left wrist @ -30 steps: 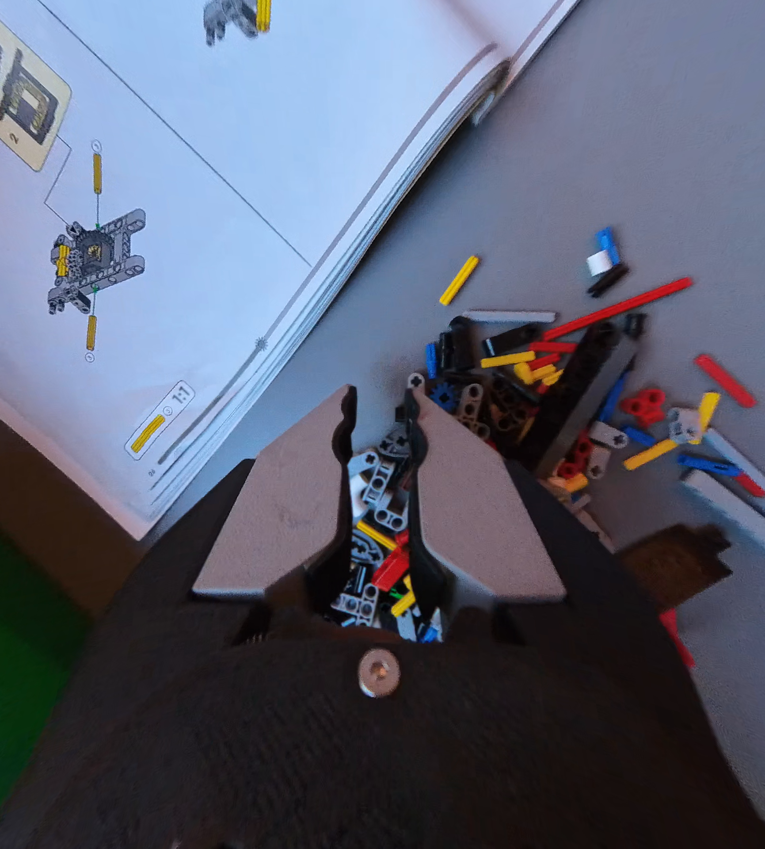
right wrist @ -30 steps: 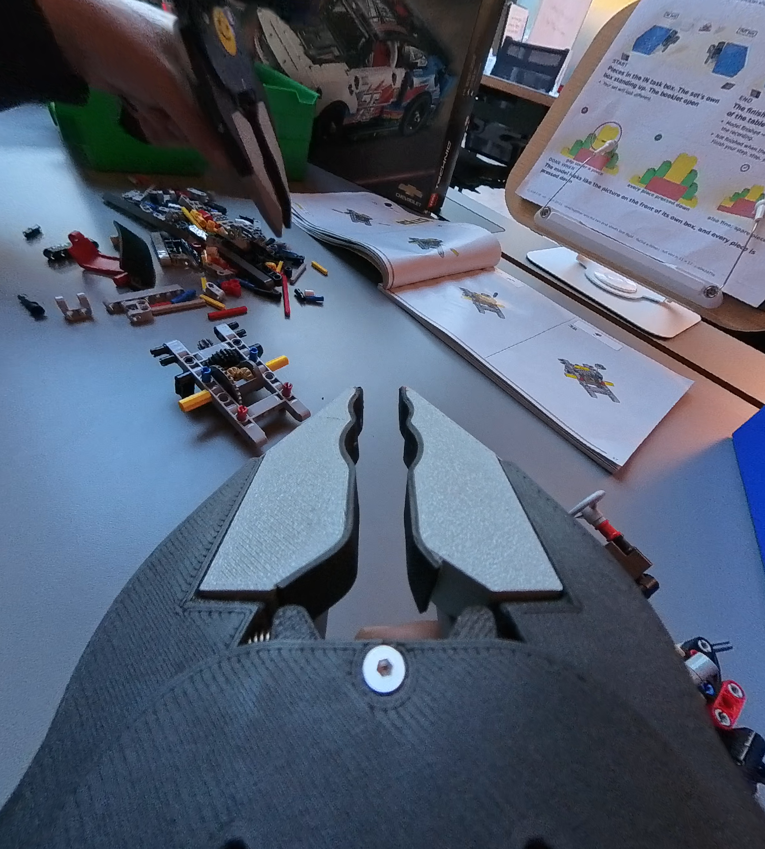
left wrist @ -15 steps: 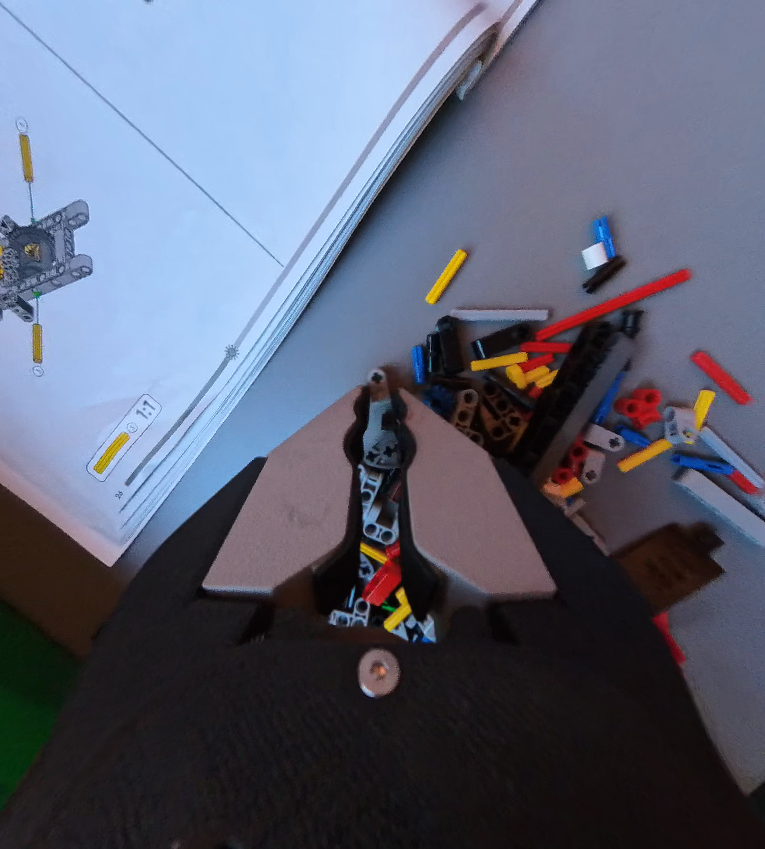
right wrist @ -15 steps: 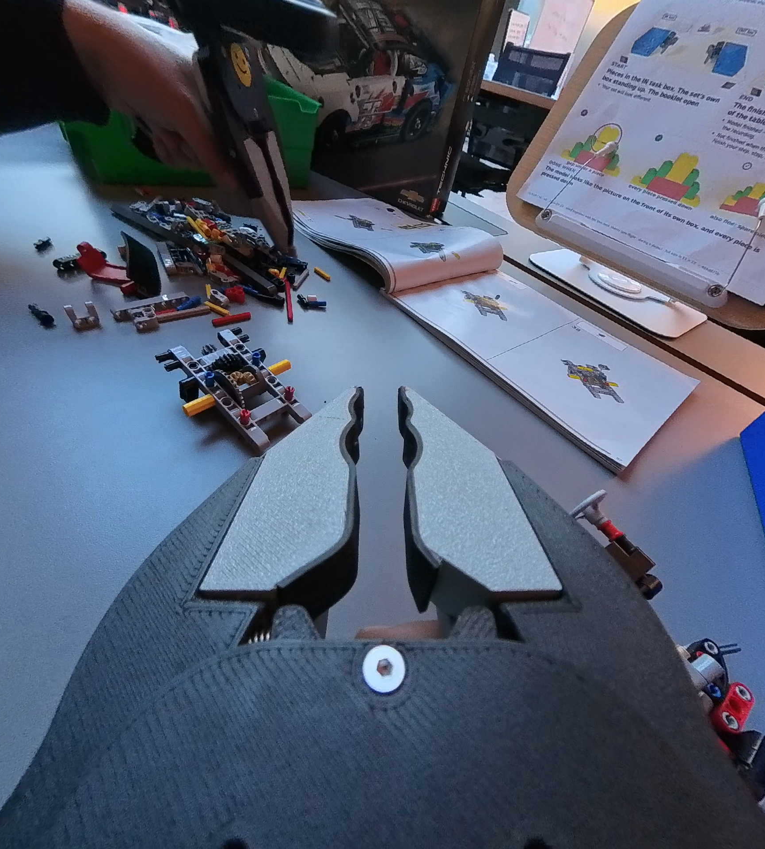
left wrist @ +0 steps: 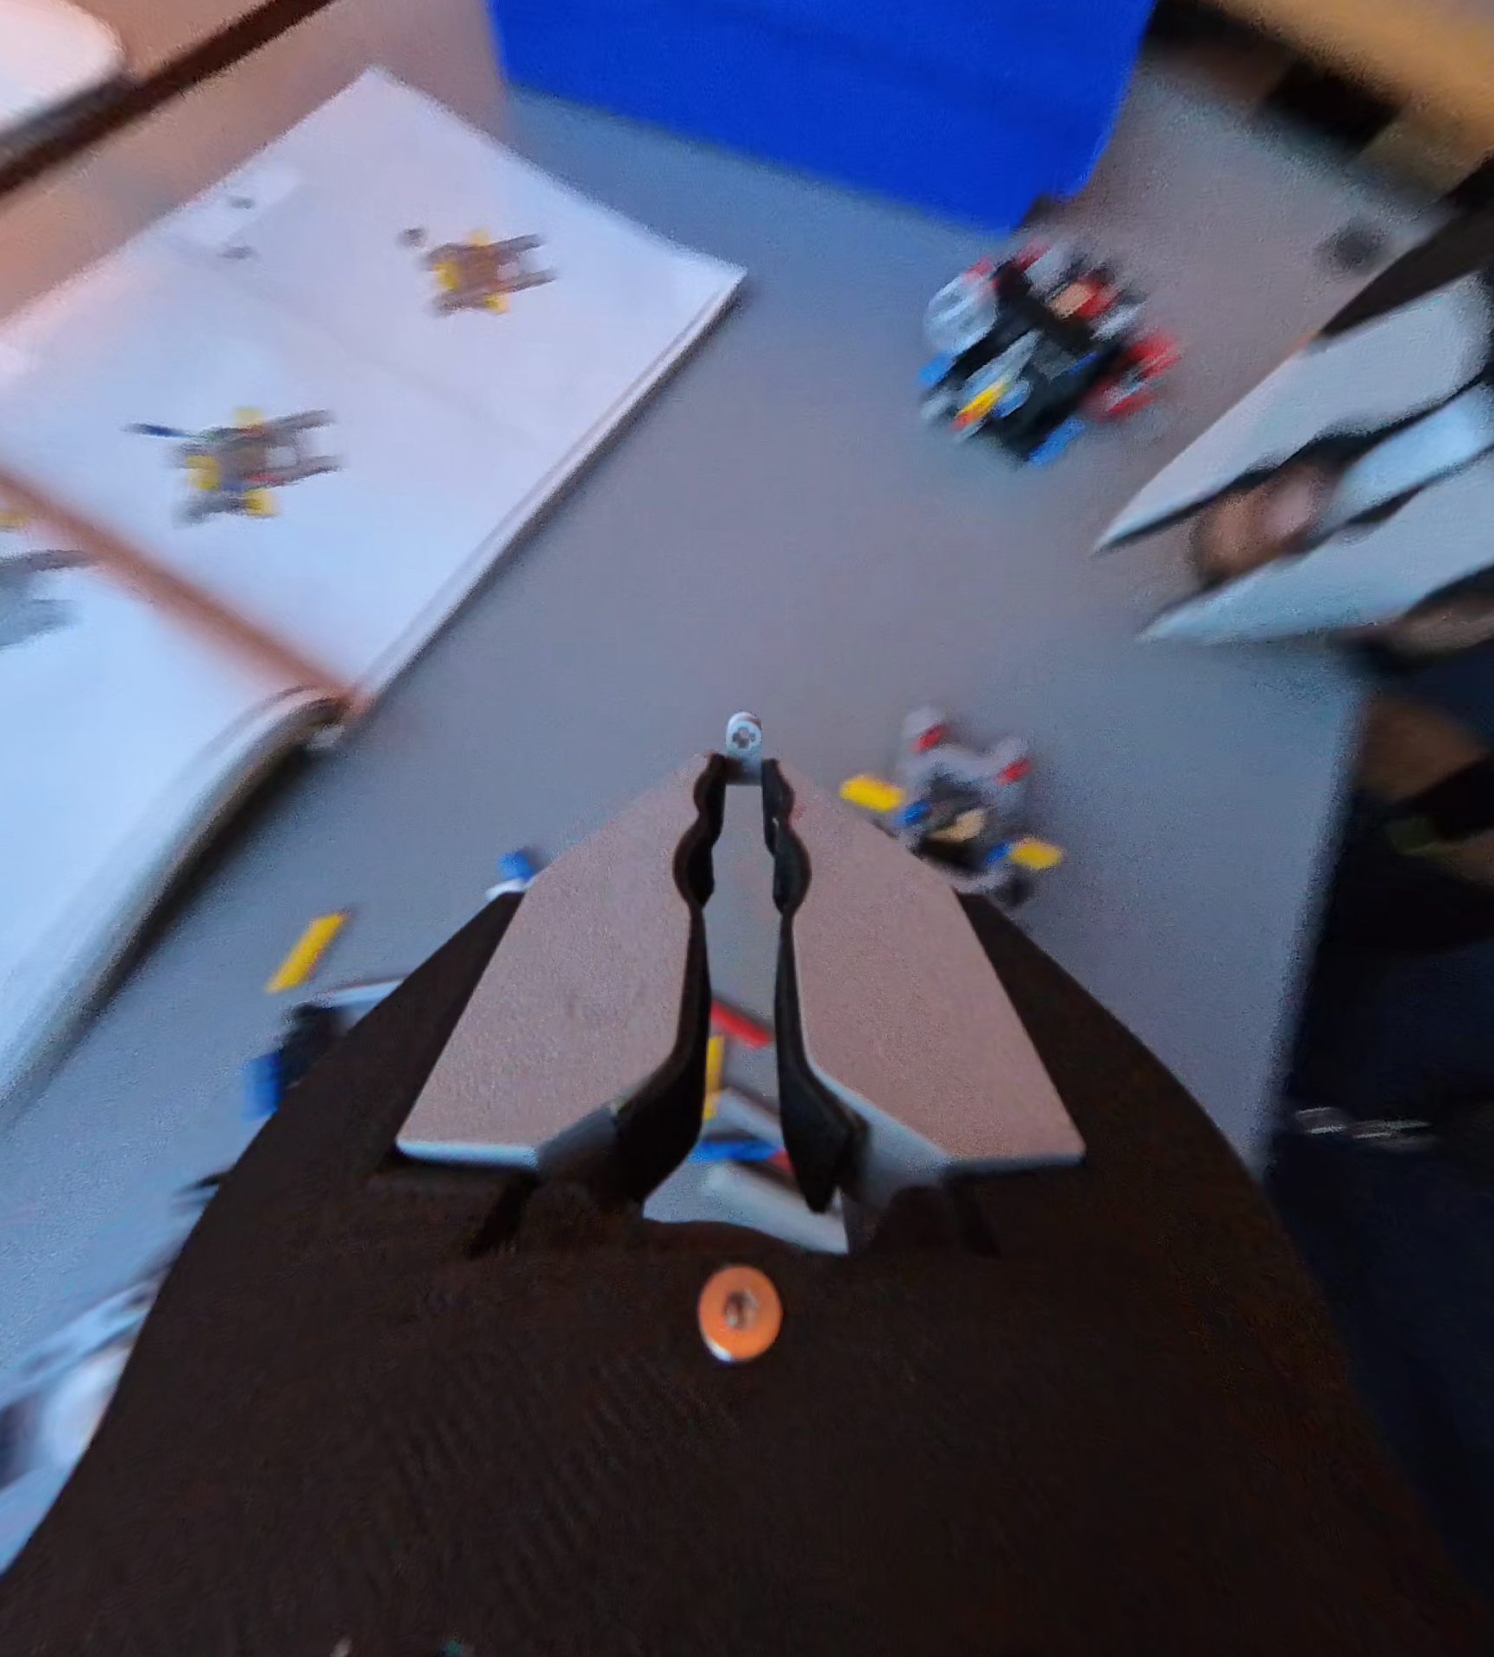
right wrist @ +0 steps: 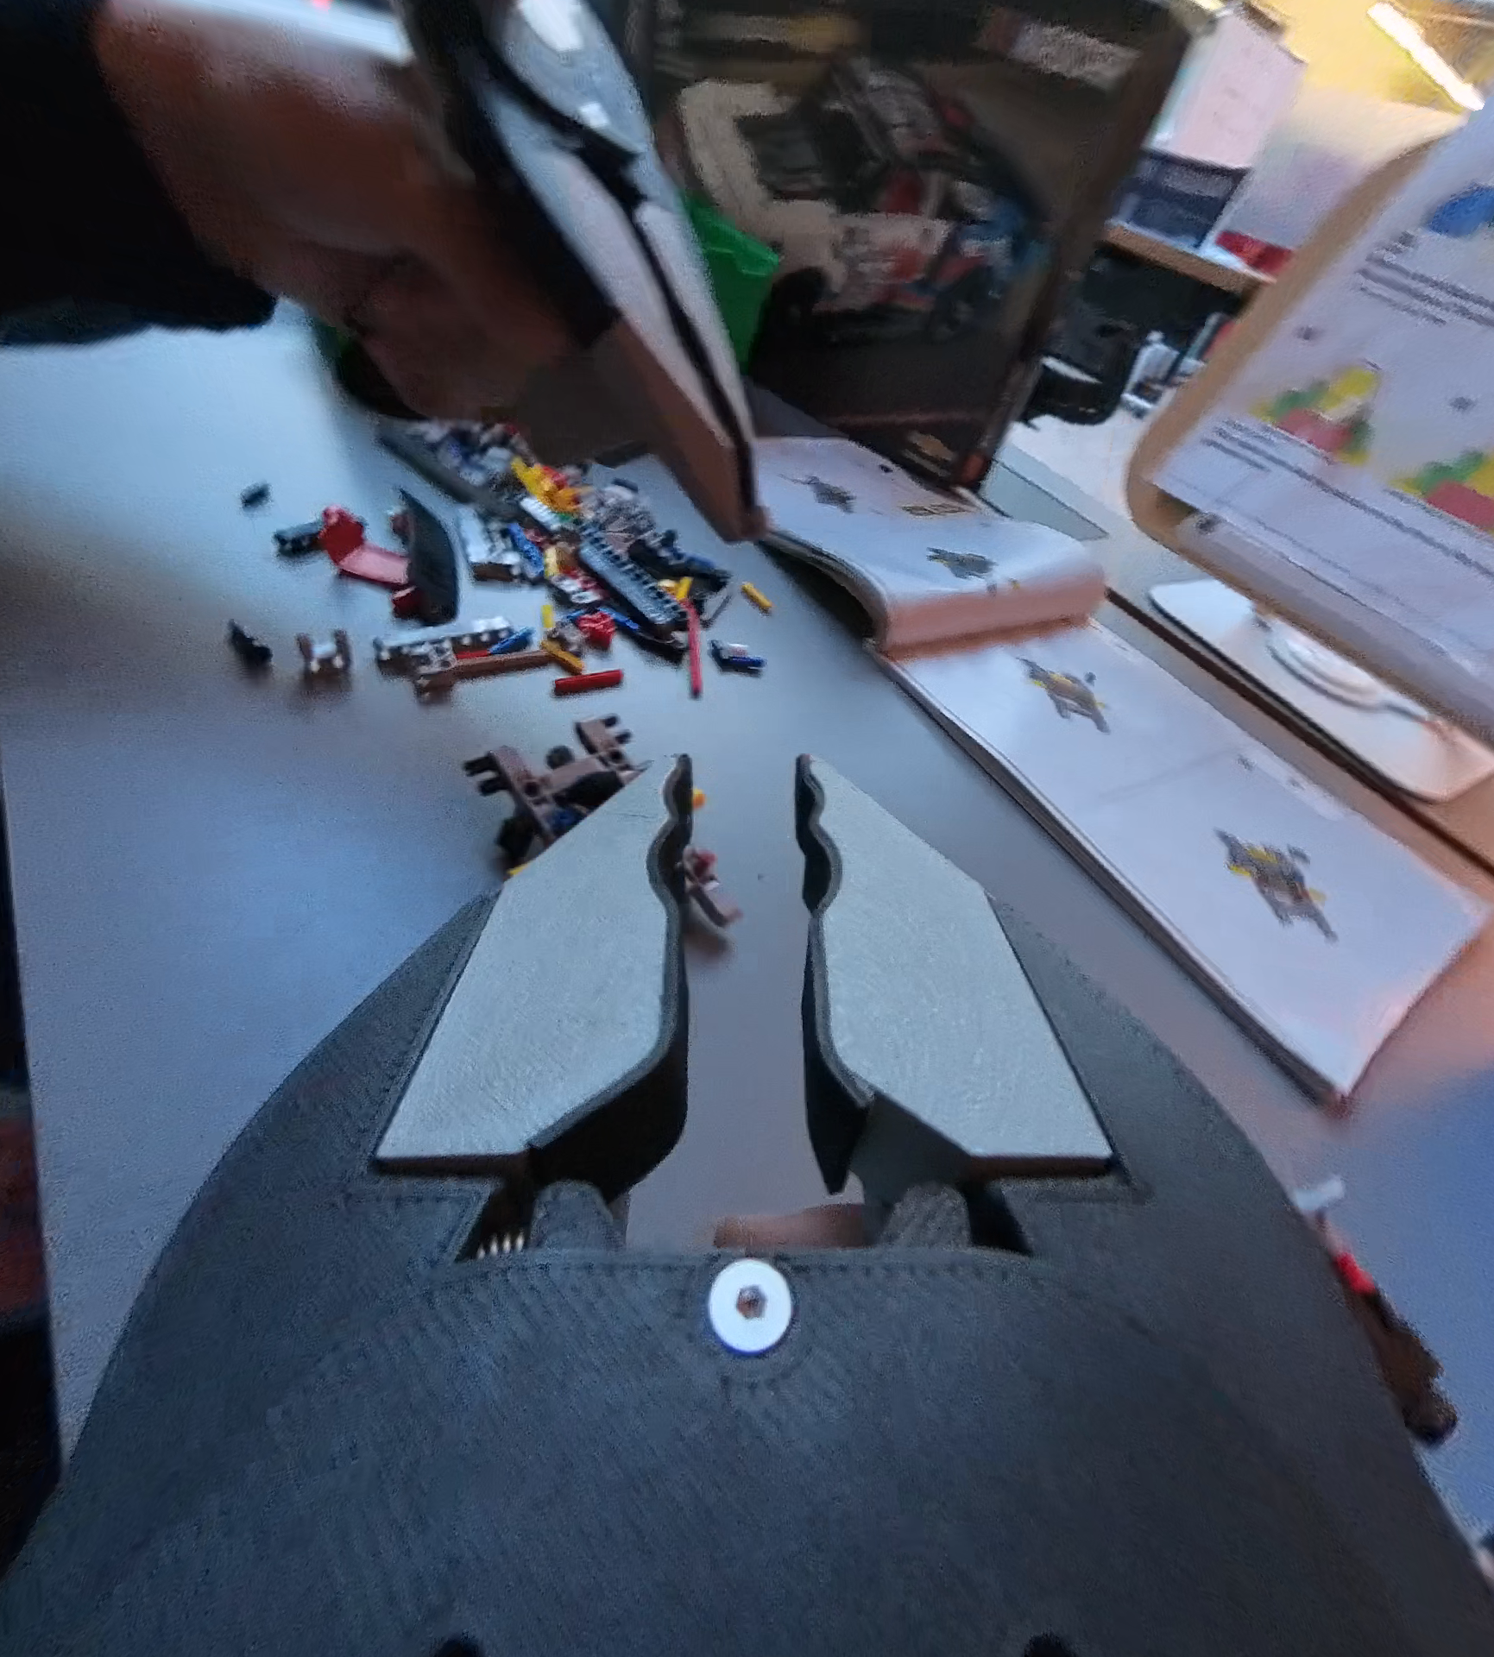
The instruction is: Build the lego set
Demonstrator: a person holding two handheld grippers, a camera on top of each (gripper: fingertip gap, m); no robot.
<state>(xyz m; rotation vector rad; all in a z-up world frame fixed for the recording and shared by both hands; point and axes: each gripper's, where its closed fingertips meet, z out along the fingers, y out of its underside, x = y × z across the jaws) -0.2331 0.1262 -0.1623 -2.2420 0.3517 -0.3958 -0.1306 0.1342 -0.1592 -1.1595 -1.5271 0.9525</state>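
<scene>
Left gripper (left wrist: 743,764) pinches small grey plastic connector (left wrist: 743,740), light, rigid, slippery; right gripper (right wrist: 743,778), jaws apart, hovers beside brown-and-black brick assembly (right wrist: 556,789).

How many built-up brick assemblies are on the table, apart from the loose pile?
2 in the left wrist view: a small grey assembly just right of the left gripper, and a larger dark assembly near the blue bin. Blur may hide others.

grey table (right wrist: 187,879), blue box (left wrist: 815,99), white booklet (right wrist: 1173,825), lt-grey connector (left wrist: 743,742)
</scene>
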